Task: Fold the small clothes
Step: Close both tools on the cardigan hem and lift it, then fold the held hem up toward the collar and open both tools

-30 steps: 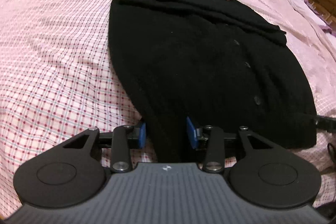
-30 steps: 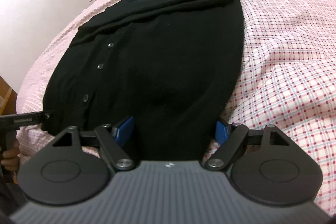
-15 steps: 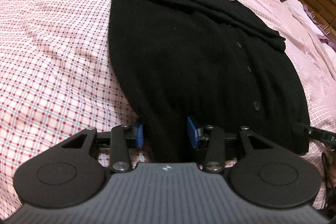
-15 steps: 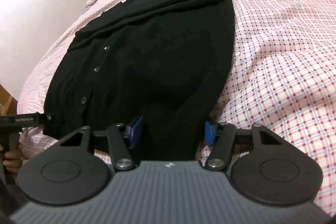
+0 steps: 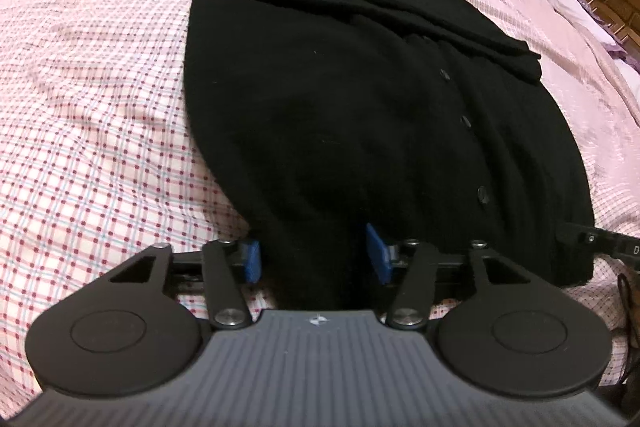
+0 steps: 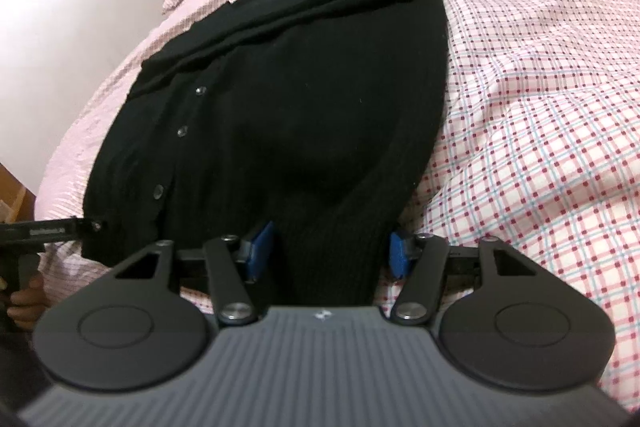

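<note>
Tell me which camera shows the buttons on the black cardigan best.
The right wrist view: three buttons catch the light and stand out against the black cardigan, with a fourth at the hem. The left wrist view also shows three buttons, but they are dark and hard to pick out against the knit.

Black knit cardigan (image 5: 340, 115), buttoned, lies flat on the pink checked bedspread (image 5: 92, 99); sleeves folded across its far end.
</note>
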`<state>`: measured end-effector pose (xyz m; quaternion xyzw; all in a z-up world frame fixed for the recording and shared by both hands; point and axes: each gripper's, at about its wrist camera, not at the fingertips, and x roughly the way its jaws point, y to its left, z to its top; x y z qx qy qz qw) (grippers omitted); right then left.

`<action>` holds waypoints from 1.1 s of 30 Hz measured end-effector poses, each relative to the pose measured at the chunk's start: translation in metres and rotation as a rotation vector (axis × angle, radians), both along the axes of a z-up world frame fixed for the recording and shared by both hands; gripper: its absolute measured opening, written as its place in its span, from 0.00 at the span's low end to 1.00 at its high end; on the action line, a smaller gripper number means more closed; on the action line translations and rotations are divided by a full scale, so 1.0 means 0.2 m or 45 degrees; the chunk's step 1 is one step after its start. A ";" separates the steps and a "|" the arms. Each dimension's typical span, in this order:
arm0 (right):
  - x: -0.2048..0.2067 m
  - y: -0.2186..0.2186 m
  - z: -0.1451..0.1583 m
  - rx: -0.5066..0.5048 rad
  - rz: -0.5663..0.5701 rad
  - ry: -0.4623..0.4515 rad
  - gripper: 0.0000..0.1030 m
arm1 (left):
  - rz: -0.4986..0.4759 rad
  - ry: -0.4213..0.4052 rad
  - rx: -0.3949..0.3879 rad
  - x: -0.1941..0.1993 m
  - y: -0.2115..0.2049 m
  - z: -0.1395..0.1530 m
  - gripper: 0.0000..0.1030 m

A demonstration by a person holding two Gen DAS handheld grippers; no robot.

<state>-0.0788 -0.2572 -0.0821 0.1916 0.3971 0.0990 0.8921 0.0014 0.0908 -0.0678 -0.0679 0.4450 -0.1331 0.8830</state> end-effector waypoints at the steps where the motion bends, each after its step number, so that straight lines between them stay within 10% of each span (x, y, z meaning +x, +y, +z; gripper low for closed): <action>1: 0.00 -0.02 -0.01 0.022 -0.022 0.005 0.18 | 0.004 -0.003 -0.008 0.00 0.00 0.00 0.31; 4: -0.01 -0.10 -0.02 0.171 -0.061 0.001 0.09 | 0.018 0.012 -0.130 0.02 0.06 0.02 0.12; 19: 0.10 -0.29 0.21 0.687 -0.132 -0.321 0.08 | 0.158 -0.180 -0.651 0.18 0.21 0.28 0.08; 33: 0.47 -0.37 0.36 0.736 -0.226 -0.519 0.08 | 0.250 -0.405 -0.627 0.57 0.18 0.55 0.07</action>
